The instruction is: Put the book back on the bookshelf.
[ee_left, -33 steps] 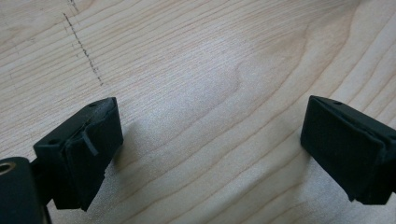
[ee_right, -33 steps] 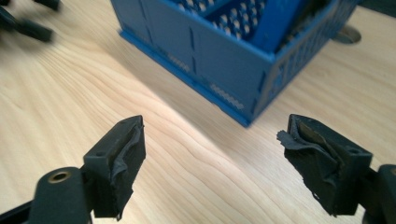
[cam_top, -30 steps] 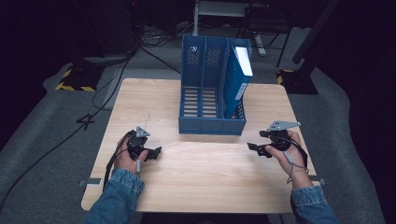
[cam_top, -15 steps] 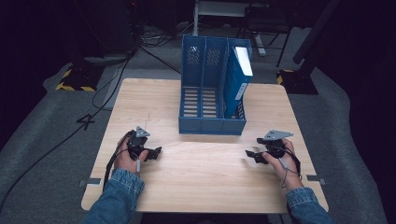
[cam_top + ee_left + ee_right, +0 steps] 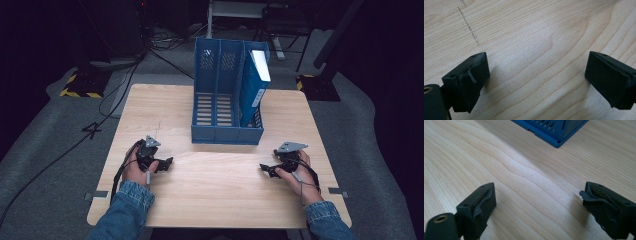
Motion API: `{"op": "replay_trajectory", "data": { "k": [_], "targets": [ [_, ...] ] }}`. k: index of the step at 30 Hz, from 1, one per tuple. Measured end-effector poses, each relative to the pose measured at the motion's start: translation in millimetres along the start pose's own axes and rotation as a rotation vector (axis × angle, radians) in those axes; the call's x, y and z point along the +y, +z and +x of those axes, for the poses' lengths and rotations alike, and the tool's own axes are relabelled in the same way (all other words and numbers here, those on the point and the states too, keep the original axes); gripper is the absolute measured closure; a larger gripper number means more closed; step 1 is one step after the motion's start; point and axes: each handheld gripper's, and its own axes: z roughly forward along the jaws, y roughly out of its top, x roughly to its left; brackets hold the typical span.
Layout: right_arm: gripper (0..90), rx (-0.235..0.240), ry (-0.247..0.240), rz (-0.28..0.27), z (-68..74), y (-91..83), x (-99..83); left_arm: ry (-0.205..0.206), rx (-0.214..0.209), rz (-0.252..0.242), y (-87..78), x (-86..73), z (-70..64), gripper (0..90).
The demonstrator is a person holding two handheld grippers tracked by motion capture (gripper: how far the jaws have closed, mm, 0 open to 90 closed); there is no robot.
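Blue file rack [image 5: 227, 107] ahead – binder [image 5: 256, 82] inside, table [image 5: 220, 195] bare.

Blue slotted file rack [image 5: 227, 107], pale wood-grain table [image 5: 220, 185], seemingly black grippers.

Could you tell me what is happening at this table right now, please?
A person rests both hands on the wooden table, one tool in each. The left tool and the right tool are both open and hold nothing. Beyond them stands a blue file rack with a blue binder leaning in its right compartment, untouched.
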Motion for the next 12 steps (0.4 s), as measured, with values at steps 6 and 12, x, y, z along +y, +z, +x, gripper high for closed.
{"op": "replay_trajectory", "data": {
  "k": [6, 12],
  "targets": [
    [10.6, -0.009, 0.004, 0.002, 0.2, 0.3, 0.1, 0.0, 0.001, 0.0, 0.0, 0.0, -0.1, 6.2],
    [10.5, -0.01, 0.004, 0.001, 0.1, 0.4, 0.1, 0.0, 0.001, 0.0, 0.1, 0.1, -0.1, 6.1]
  ]
}}
